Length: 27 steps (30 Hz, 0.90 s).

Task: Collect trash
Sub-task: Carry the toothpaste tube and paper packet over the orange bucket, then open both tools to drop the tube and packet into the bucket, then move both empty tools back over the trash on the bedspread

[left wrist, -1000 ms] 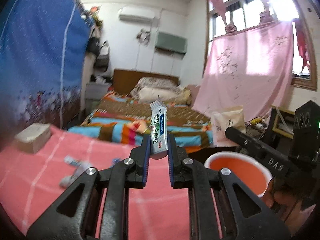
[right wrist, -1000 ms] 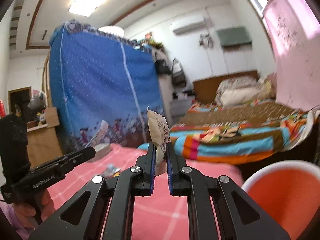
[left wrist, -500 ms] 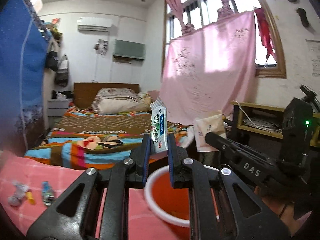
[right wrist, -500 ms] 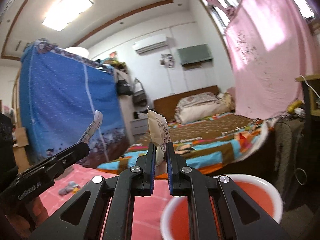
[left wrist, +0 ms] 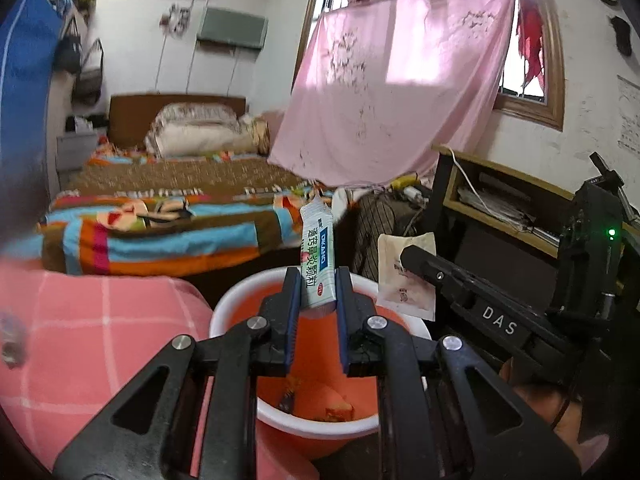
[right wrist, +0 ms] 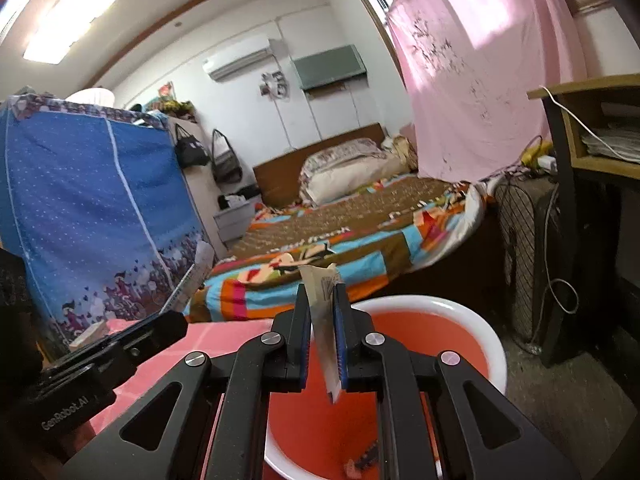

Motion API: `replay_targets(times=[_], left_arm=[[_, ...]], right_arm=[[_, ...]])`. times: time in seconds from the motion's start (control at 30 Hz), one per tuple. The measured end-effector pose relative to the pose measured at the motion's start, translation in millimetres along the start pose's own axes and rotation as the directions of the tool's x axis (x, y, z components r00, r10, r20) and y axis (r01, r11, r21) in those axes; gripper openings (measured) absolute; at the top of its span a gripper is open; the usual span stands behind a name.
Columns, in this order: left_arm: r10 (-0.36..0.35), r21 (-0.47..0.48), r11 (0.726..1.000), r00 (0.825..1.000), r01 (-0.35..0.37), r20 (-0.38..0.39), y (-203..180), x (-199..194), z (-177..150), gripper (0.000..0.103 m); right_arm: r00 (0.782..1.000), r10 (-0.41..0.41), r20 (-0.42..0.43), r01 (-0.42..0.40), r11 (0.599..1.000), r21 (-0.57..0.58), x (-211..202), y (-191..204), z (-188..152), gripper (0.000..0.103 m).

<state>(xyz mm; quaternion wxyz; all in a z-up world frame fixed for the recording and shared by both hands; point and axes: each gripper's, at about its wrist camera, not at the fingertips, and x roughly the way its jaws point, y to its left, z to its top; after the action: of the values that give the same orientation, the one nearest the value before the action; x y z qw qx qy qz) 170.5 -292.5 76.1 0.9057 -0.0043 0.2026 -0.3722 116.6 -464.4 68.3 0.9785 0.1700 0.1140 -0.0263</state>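
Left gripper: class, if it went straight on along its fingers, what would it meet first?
Probably the far rim of the orange bin, with the striped bed beyond. The left gripper, open around a white packet, hangs over that bin; depth is unclear.

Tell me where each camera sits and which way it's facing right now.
Left wrist: on the left gripper, facing the bed and window; its open fingers flank a green sachet; right gripper shows.
Right wrist: on the right gripper, facing the blue wardrobe; a beige packet slips through.
Shared: orange bucket below both.
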Motion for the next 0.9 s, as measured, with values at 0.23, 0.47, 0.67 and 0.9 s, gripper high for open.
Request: replay_targets(times=[0.23,0.47,0.67,0.9], left_arm=[[-0.012,-0.06,0.998,0.996,0.006,-0.093,2.3,21.2,-4.7,0.023],[-0.012,-0.133,0.991,0.992,-0.005,-0.127,12.6,29.4,-7.4,0.045],[0.041,-0.134,0.989,0.993,-0.056,-0.114,21.1,22.1,-7.9,0.051],[0.126,-0.129,0.983,0.99,-0.133,-0.06,36.8,-3.5,-4.0,0.064]], right_arm=[[0.999,-0.023,-0.042,0.023,1.0,0.008,4.7,-7.7,-4.1,0.009],[0.995,-0.043,-0.088,0.046,0.998,0.03,11.3,-14.1,-6.8,0.01],[0.994,-0.049,-0.097,0.052,0.998,0.035,12.6,-13.8,-7.6,0.01],[0.997,-0.033,-0.066,0.035,0.999,0.019,12.7,0.6,-2.9,0.03]])
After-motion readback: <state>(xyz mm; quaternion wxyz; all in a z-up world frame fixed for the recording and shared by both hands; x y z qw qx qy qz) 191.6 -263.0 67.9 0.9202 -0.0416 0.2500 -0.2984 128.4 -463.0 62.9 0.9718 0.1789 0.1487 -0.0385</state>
